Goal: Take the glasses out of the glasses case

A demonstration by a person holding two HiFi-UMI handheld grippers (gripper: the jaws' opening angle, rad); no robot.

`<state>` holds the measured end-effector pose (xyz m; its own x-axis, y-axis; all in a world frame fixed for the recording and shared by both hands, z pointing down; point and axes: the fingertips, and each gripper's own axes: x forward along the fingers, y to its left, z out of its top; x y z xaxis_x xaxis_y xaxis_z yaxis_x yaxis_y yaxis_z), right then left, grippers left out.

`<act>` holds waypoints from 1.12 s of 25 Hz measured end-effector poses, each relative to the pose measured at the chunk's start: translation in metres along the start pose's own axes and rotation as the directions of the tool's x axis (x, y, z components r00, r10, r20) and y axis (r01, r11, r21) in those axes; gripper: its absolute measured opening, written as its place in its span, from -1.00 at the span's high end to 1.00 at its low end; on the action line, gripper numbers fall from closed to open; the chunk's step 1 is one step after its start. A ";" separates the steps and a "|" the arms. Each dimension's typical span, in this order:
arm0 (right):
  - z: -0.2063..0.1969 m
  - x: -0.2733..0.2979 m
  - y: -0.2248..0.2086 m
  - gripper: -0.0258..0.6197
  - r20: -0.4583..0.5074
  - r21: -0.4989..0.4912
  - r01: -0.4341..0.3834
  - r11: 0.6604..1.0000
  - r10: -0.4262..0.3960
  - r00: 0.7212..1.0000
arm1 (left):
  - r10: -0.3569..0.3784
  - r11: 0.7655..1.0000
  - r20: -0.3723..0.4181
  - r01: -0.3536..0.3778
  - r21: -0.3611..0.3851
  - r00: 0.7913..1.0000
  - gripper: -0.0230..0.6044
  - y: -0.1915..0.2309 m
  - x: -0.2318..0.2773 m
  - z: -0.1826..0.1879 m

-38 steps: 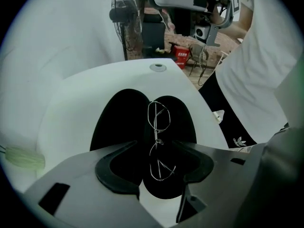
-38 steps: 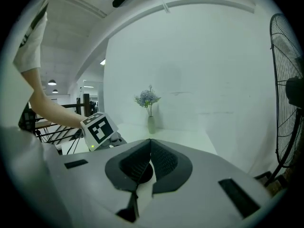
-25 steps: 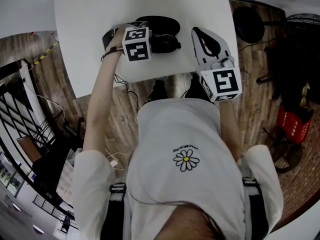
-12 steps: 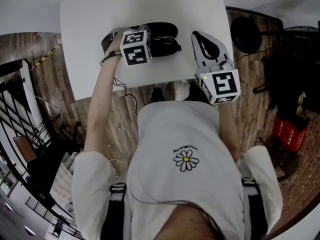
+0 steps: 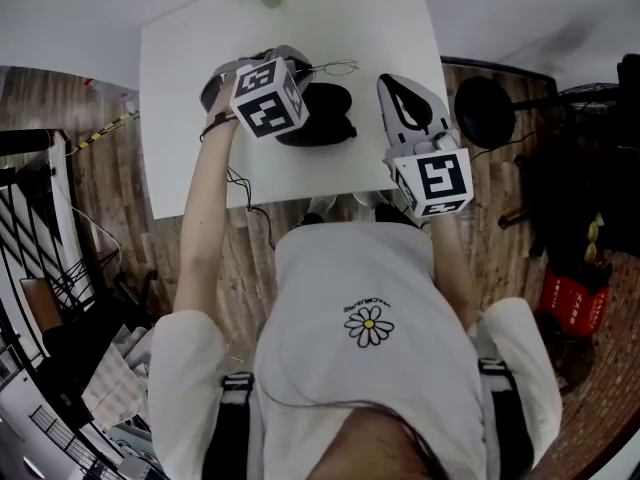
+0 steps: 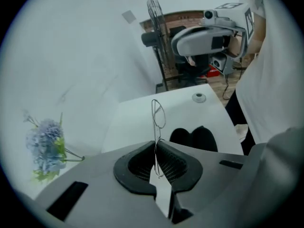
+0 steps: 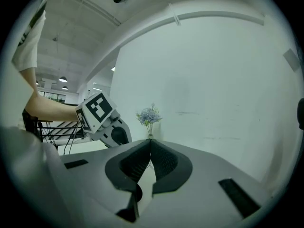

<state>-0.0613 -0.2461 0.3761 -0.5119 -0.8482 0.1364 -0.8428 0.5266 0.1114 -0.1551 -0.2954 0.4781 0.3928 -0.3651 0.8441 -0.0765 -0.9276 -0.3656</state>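
Between jaws of left gripper (image 6: 155, 143), glasses (image 6: 158, 114)

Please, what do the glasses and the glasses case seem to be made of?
The glasses look like thin metal wire: the rim is a fine, bright line around clear lenses. The glasses case is dark and matte, perhaps leather-like or fabric-covered. No shine or texture shows, so I cannot tell which.

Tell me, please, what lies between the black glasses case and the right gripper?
In the head view, only bare white table separates the black glasses case from the right gripper.
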 end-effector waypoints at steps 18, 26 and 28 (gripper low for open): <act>0.114 0.003 0.022 0.89 0.336 -0.088 -0.038 0.995 0.066 0.939 | 0.745 0.638 0.281 -0.522 -0.566 0.605 0.84 0.082 -0.211 0.043; 0.123 0.011 0.031 0.89 0.343 -0.081 -0.063 0.995 0.087 0.935 | 0.882 0.415 0.285 -0.332 -0.847 0.375 0.84 0.051 -0.255 0.032; 0.124 0.011 0.033 0.89 0.343 -0.077 -0.072 0.994 0.095 0.935 | 0.907 0.365 0.262 -0.305 -0.880 0.329 0.84 0.043 -0.263 0.029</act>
<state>-0.1155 -0.2446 0.2593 -0.6152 -0.7627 -0.1995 -0.7882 0.5895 0.1767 -0.2354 -0.2367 0.2294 0.3000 -0.9410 -0.1565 -0.9539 -0.2965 -0.0457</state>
